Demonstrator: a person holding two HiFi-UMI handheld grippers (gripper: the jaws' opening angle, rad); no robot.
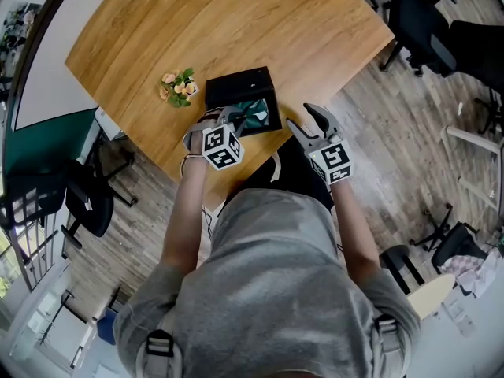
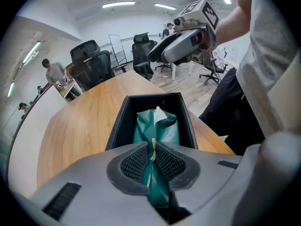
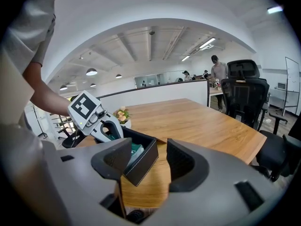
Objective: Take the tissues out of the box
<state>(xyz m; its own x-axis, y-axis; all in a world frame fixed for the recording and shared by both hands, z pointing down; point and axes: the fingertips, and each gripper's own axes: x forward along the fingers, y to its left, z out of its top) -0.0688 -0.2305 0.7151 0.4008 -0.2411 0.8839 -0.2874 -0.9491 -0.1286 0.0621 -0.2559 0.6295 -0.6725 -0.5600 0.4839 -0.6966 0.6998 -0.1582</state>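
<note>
Fingers of the left gripper (image 1: 227, 121), in the head view, reach down into the black box (image 1: 236, 82), which sits on the wooden bench (image 1: 236, 22) close to its near edge, with a small pot of flowers (image 1: 179, 87) just beside it; the green tissue pack (image 1: 258, 115) still lies inside; the right gripper (image 1: 302, 117) hangs just beside the box's right end with its fingers apart.

Left gripper view: the fingers (image 2: 136, 163) are closed on the near edge of the tissue pack (image 2: 157, 126), pinching only a narrow fold of wrapper; the rest of the pack fills the box (image 2: 118, 121) snugly. That thin hold looks likely to slip or tear the film if the pack drags on the walls.

Right gripper view: the right gripper (image 3: 148, 157) stands open and grips nothing; the box's (image 3: 143, 161) near corner shows in the gap with no pad pressing on it. With the box unheld, a pull on the pack (image 3: 136, 149) could lift the box too, tip it, or slide it toward the bench edge or into the flowers (image 3: 123, 114).
</note>
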